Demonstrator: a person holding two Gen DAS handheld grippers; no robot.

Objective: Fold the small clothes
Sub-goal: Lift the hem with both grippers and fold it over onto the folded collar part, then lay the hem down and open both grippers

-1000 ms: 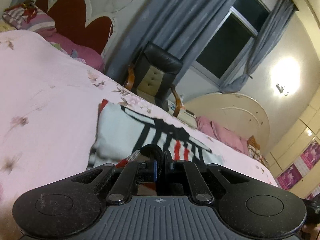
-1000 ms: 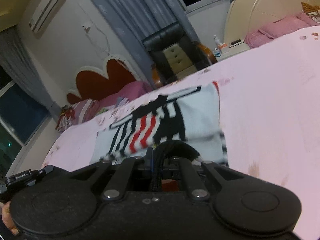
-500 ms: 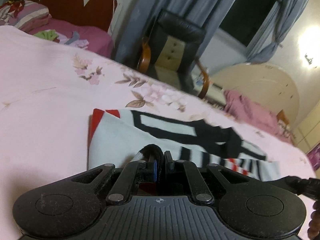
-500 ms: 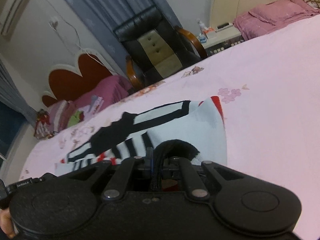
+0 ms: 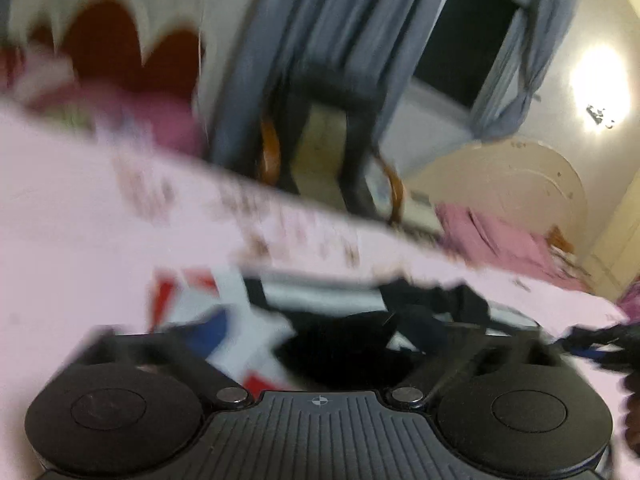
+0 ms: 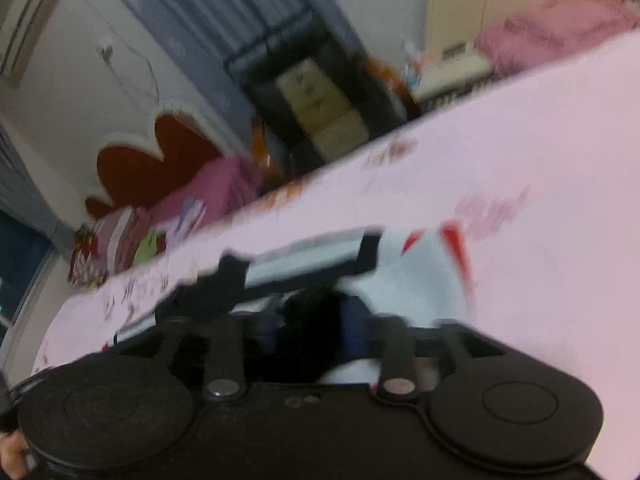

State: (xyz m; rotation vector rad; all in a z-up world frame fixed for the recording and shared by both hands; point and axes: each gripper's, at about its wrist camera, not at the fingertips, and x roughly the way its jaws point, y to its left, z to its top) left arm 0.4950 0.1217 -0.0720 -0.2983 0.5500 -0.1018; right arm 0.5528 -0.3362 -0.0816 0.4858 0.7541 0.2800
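A small white garment (image 5: 256,320) with black and red stripes lies on the pink bedsheet (image 5: 60,240). It also shows in the right wrist view (image 6: 420,272). My left gripper (image 5: 320,344) is open, jaws spread wide, with a black trimmed edge of the garment (image 5: 340,344) lying between them. My right gripper (image 6: 312,332) is open too, with a black edge of the garment (image 6: 304,320) between its jaws. Both views are motion-blurred. The other gripper (image 5: 600,340) shows at the right edge of the left wrist view.
A black and tan armchair (image 5: 328,136) stands beyond the bed's far edge, by grey curtains (image 5: 320,32). A red scalloped headboard (image 5: 120,52) and pillows (image 6: 120,240) are at the left. Pink bedding (image 5: 500,240) lies at the far right.
Both grippers were shut on the garment's edges and are now open. The edges have dropped onto the garment, which now lies folded shorter. Both cameras are moving fast.
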